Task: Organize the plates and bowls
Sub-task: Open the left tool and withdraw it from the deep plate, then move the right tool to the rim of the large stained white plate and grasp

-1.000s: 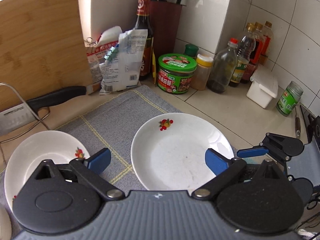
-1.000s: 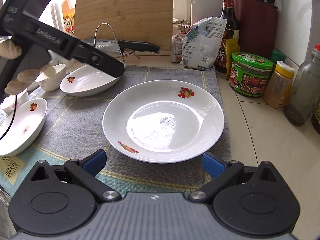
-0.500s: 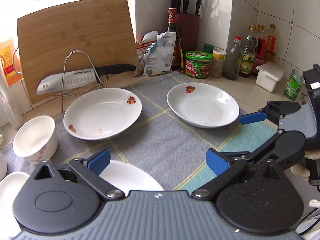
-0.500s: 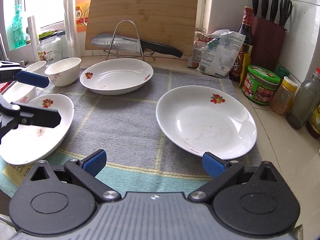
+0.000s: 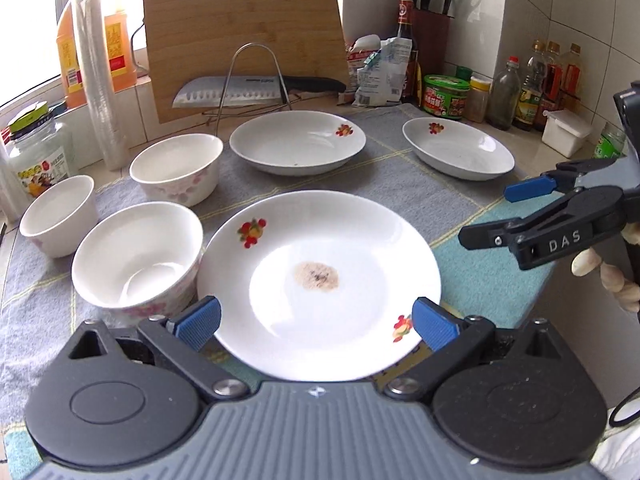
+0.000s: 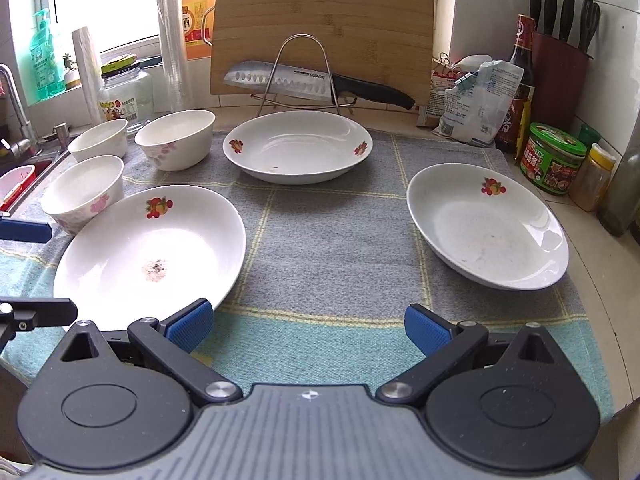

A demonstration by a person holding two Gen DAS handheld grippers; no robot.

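Three white plates with fruit prints lie on a grey mat (image 5: 400, 184): a near plate (image 5: 320, 276) with a brown stain, a far middle plate (image 5: 298, 142) and a right plate (image 5: 458, 148). Three white bowls stand at the left: near (image 5: 136, 256), far (image 5: 176, 168) and leftmost (image 5: 58, 214). My left gripper (image 5: 316, 322) is open, its pads either side of the near plate's front rim. My right gripper (image 6: 306, 326) is open and empty over the mat's front edge, between the near plate (image 6: 152, 248) and the right plate (image 6: 486, 226).
A knife (image 6: 316, 84) rests on a wire rack before a leaning cutting board (image 6: 320, 20). Jars, bottles and a knife block (image 6: 560, 68) line the right wall. A glass jar (image 5: 38, 160) and oil bottle (image 5: 94, 44) stand at the left. A sink edge (image 6: 24, 168) lies far left.
Both grippers have pulled back toward the counter's front. The left one has swung left from the right plate to the near stained plate. Both stay open.
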